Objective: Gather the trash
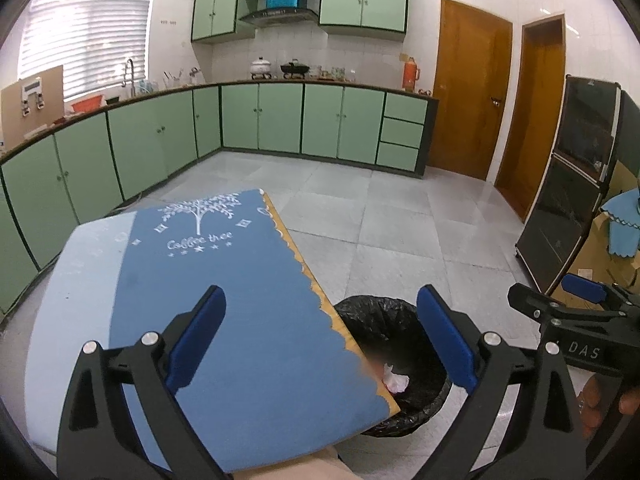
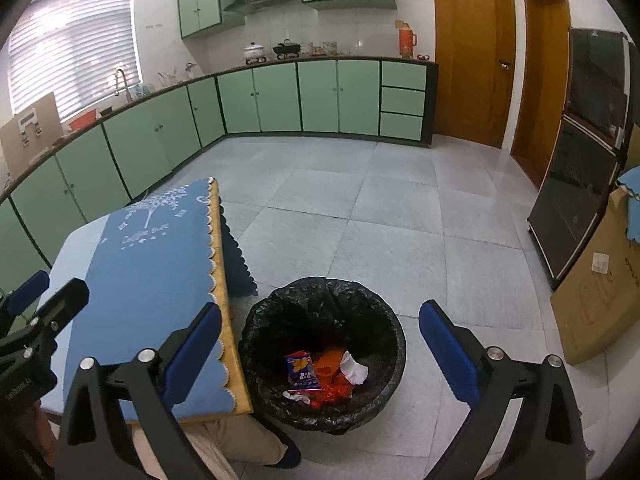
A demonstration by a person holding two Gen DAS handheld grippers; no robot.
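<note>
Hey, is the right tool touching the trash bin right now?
Apart. The right wrist view shows the right tool open and empty above the trash bin, its fingers spread either side, with trash lying far below inside.

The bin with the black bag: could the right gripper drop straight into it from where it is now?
Probably yes. The right gripper hangs open and empty above the trash bin, whose mouth is uncovered; the table sits off to its side.

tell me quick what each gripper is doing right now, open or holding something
Left gripper: open, holding nothing, over the edge of the blue tablecloth.
Right gripper: open, holding nothing, above the trash bin.
</note>
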